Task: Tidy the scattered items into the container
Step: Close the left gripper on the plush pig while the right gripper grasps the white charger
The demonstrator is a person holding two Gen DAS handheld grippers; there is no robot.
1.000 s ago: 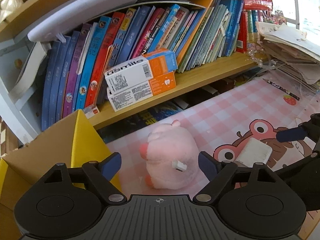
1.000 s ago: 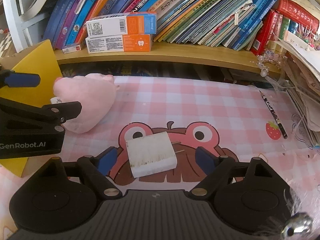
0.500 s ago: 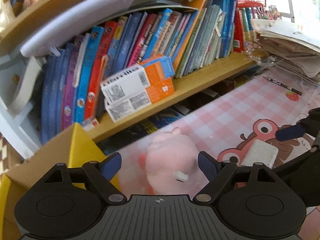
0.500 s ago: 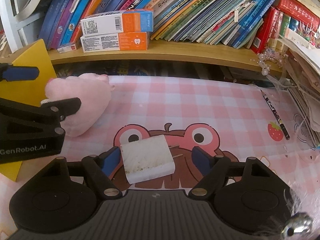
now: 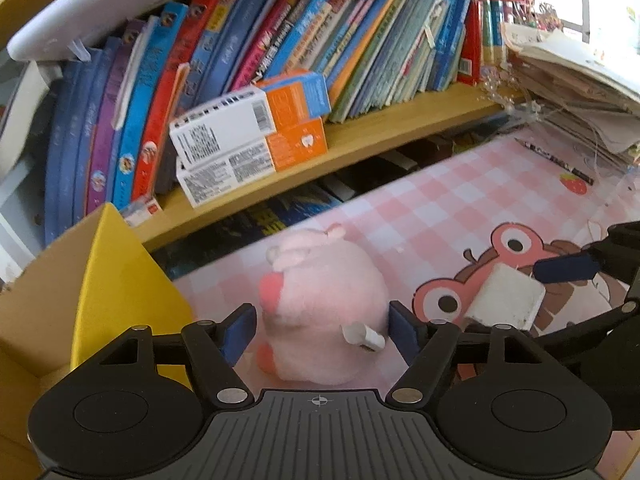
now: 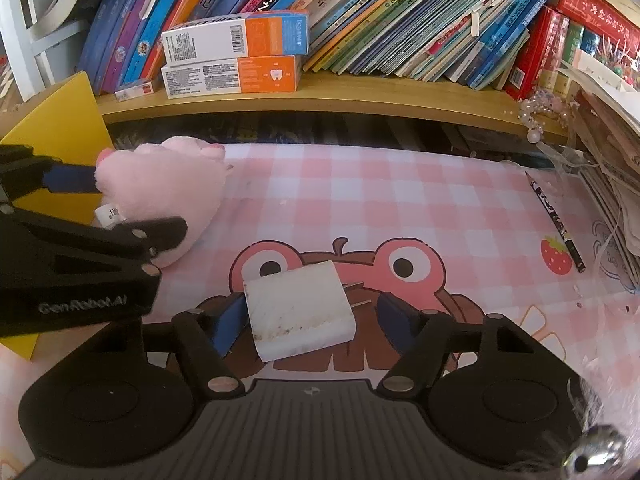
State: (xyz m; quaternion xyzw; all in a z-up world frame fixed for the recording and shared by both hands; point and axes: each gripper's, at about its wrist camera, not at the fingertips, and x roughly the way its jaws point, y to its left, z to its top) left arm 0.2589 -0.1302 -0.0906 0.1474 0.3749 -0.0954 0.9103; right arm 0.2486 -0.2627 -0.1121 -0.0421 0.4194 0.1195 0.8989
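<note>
A pink plush toy [image 5: 320, 300] lies on the checked mat beside the yellow box [image 5: 120, 280]. My left gripper [image 5: 322, 332] is shut on it, one blue pad against each flank. In the right wrist view the same gripper [image 6: 136, 204] pinches the plush [image 6: 168, 184] next to the box [image 6: 60, 120]. A stained white block [image 6: 298, 312] lies flat on the frog picture between the fingers of my right gripper [image 6: 312, 320]. Its jaws are closing: the left pad touches the block and a gap remains at the right pad. The left wrist view shows that block [image 5: 504, 300] at the right.
A wooden shelf [image 6: 320, 100] full of books runs along the back, with two orange and white cartons [image 6: 236, 56] on it. A pencil [image 6: 556, 220] lies on the mat at the right. Piled papers [image 5: 580, 80] stand at the right edge.
The left jaws have narrowed onto the plush toy. The right jaws have drawn in around the white block, and the left pad now meets its edge.
</note>
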